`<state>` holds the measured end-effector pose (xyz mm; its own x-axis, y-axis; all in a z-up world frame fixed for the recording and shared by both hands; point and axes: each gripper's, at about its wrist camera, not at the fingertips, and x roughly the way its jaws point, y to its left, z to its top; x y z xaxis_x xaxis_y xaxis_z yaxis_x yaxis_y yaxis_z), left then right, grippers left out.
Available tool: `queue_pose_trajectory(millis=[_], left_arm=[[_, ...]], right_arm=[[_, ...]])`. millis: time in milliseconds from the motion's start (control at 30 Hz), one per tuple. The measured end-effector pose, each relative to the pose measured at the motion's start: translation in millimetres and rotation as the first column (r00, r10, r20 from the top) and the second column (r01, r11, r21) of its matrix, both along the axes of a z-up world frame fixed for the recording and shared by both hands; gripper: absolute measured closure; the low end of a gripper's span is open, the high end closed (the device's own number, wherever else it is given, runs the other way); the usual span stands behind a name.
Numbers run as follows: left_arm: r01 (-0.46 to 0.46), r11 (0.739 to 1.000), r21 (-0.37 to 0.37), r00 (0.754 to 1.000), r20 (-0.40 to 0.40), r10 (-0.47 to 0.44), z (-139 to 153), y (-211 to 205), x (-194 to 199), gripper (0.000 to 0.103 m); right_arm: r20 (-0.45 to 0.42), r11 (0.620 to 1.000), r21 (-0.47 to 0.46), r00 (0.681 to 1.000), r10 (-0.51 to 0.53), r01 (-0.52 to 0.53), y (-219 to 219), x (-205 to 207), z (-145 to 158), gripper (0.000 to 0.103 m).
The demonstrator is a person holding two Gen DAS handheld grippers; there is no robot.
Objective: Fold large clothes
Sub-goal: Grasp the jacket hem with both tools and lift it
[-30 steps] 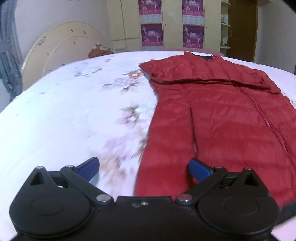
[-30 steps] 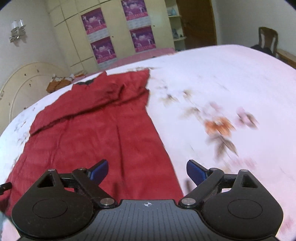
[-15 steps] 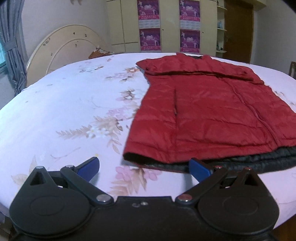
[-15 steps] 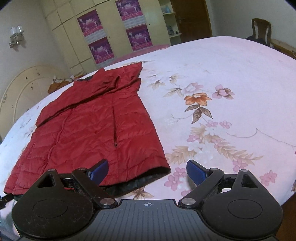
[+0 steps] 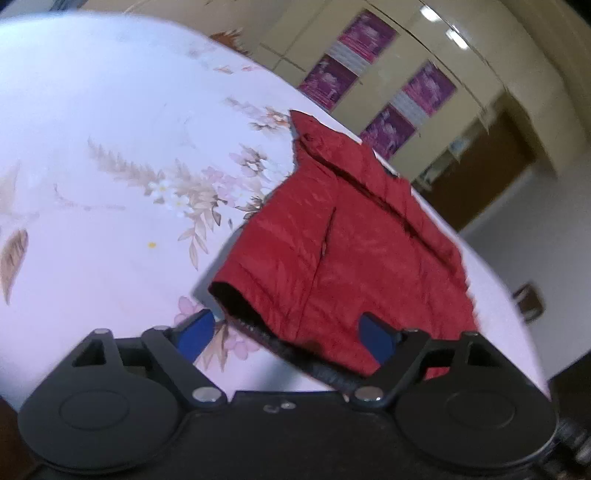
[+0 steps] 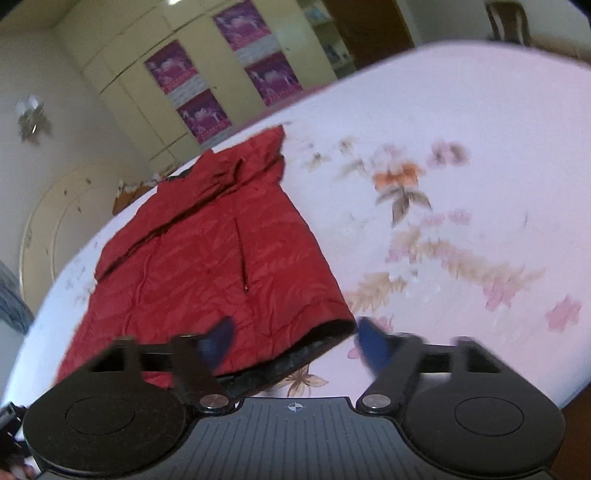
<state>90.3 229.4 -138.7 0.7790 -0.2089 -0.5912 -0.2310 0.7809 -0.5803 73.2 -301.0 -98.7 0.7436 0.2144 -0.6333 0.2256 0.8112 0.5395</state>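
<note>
Both views are smeared by motion and tilted. In the right wrist view the right gripper [image 6: 293,338] is blurred at its blue fingertips [image 6: 371,343], and the flowers printed on the bed sheet [image 6: 461,155] are streaked beyond clear reading. The near hem of the red jacket [image 6: 207,266] is partly hidden behind the gripper's black linkage, and its near left corner is covered by the same body. In the left wrist view the right end of the jacket's [image 5: 351,251] hem is covered by the left gripper [image 5: 284,334]. The purple posters [image 5: 365,33] on the far wardrobe are too small and soft for their pictures to be made out.
</note>
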Motion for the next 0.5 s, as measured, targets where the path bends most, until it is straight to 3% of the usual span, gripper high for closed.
queue_pose_trajectory(millis=[167, 267, 400, 433, 467, 500], left_arm=[[-0.019, 0.992, -0.127, 1.0, 0.001, 0.019, -7.3, 9.0, 12.8, 0.029], [-0.01, 0.99, -0.141, 1.0, 0.002, 0.011, -9.7, 8.9, 23.4, 0.036], [-0.013, 0.987, -0.158, 1.0, -0.007, 0.013, -14.1, 11.5, 36.7, 0.053], [-0.019, 0.987, -0.158, 1.0, -0.011, 0.017, -15.2, 13.1, 36.8, 0.061], [-0.026, 0.987, -0.159, 1.0, -0.018, 0.024, -16.6, 15.0, 39.1, 0.067], [-0.034, 0.986, -0.163, 0.999, -0.026, 0.031, -18.2, 17.4, 40.7, 0.083]], right_arm=[[-0.017, 0.993, 0.116, 1.0, -0.019, 0.021, -6.5, 7.0, -11.2, 0.037], [-0.012, 0.985, 0.171, 1.0, -0.028, 0.03, -8.1, 12.3, -14.9, 0.037], [0.002, 0.974, 0.223, 0.999, -0.042, 0.04, -11.6, 21.8, -18.3, 0.038], [0.005, 0.974, 0.222, 0.999, -0.046, 0.043, -12.5, 23.8, -18.7, 0.04], [0.001, 0.975, 0.217, 0.999, -0.051, 0.05, -13.7, 25.8, -19.3, 0.053], [-0.006, 0.975, 0.218, 0.999, -0.051, 0.051, -15.3, 28.4, -20.8, 0.067]])
